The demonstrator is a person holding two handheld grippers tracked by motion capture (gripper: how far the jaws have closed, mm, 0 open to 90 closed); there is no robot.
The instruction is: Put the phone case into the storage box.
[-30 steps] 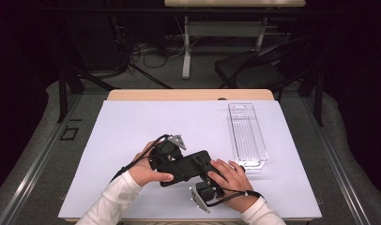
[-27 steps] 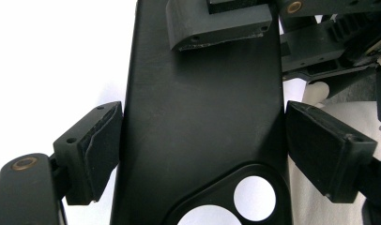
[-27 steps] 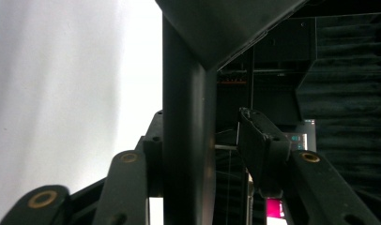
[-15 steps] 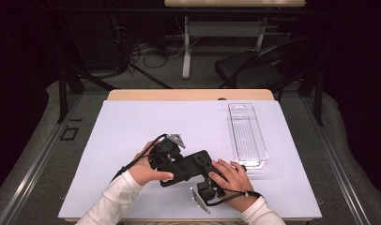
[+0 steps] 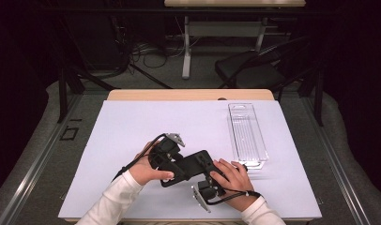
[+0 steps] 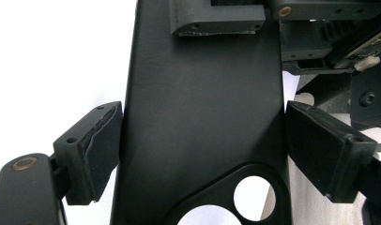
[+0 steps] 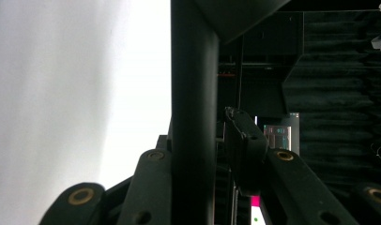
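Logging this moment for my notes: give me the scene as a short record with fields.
Held thing: flat black plate with a round hole
Left gripper: jaws set against the plate's two side edges
Right gripper: jaws have just been closing across the plate's thickness; pad contact unclear
Also on table: clear tray, apart from the plate, on the person's right
Surface: pale sheet

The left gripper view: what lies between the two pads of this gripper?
A flat black plate with a round hole lies between the pads, its edges meeting both; the left gripper view shows it.
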